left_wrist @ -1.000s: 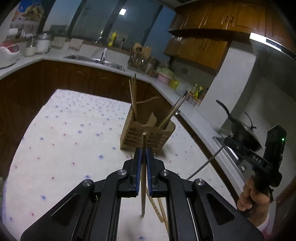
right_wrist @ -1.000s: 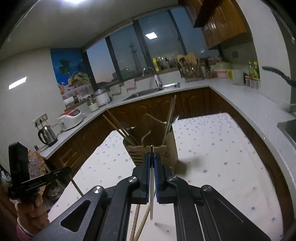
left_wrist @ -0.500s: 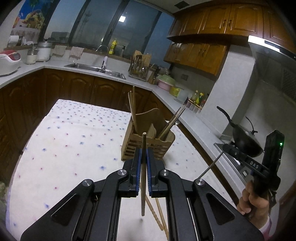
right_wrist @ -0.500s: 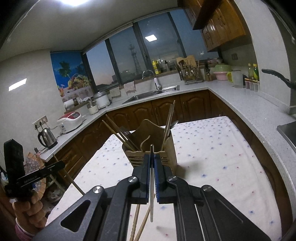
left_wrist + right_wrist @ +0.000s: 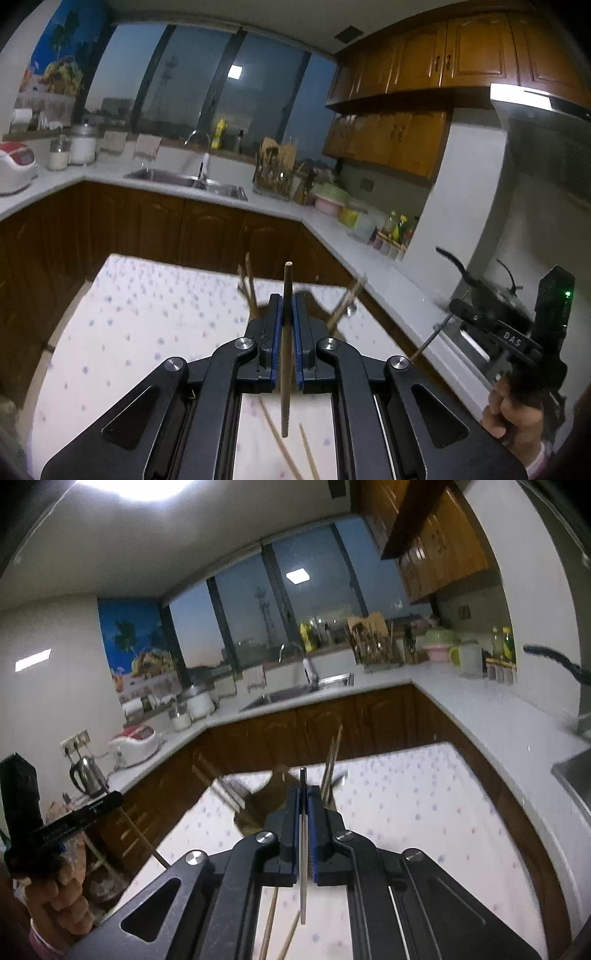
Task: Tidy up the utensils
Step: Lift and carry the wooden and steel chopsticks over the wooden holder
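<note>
Through your left wrist camera, your left gripper has its jaws pressed together on a wooden chopstick. The stick stands nearly upright in the picture, its top poking above the blue pads and its lower end hanging free below the gripper body. Under it, two loose chopsticks lie on the white spotted tablecloth. Just past your fingertips sits the wooden utensil holder, mostly hidden by the gripper and blurred; chopsticks lean out of it to the left and to the right. At the right edge, your right hand grips the handle of the other tool, from which a thin metal chopstick slants down and to the left. A black wok sits on the stove behind it.

Through your right wrist camera, your right gripper is likewise clamped, its jaws closed onto the slim metal chopstick, which runs straight up and down between the blue pads, the dark tip above and the silvery end dangling below. Two loose wooden sticks rest on the cloth beneath. The holder sits just ahead and slightly left of the fingertips, blurred, with sticks rising from it on the right and fanning out on the left. At the far left, your left hand holds the other tool, its wooden chopstick angled down toward the table edge. A kettle and a rice cooker stand on the counter behind.
</note>
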`<state>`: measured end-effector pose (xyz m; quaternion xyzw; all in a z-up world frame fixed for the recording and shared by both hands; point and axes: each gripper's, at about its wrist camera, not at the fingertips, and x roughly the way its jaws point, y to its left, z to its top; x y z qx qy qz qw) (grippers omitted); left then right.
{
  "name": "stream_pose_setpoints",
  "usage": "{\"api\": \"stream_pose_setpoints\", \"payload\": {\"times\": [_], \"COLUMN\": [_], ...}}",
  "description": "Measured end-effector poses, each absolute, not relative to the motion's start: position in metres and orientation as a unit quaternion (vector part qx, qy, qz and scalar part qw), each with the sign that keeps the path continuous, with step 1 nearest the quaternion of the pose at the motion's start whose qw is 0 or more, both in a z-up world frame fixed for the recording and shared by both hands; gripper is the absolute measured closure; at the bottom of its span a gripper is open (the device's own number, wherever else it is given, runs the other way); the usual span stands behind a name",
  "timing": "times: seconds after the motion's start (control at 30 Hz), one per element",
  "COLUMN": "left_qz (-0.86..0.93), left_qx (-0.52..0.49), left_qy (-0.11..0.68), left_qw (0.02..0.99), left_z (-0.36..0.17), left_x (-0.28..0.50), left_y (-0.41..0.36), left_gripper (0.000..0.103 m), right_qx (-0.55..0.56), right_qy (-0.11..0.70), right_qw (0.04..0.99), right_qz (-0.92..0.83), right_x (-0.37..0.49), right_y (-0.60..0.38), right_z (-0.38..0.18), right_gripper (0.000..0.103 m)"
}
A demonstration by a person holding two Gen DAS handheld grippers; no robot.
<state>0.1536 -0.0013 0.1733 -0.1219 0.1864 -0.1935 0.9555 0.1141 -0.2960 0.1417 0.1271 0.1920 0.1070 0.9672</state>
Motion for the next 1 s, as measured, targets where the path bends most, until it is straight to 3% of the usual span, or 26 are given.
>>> {"api": "stream_pose_setpoints", "payload": {"times": [0.37, 1.0], "left_qz": [-0.154, -0.119], "left_qx": [-0.126, -0.111], "left_qy": [0.129, 0.216], "left_qw": [0.972, 0.963], "left_z": [0.212, 0.101], "left_x": [0.224, 0.266], "left_y": [-0.022, -0.045], "left_gripper": [0.098, 0.099], "right_qx": [0.138, 0.149], "right_qy": [0.127, 0.189], "right_qw": [0.978, 0.968], "right_qz": [0.089, 0.068], "right_x": [0.179, 0.229], "right_y": [-0.297, -0.292], "right_z": [0.193, 0.097], "right_gripper": [0.099, 0.098]}}
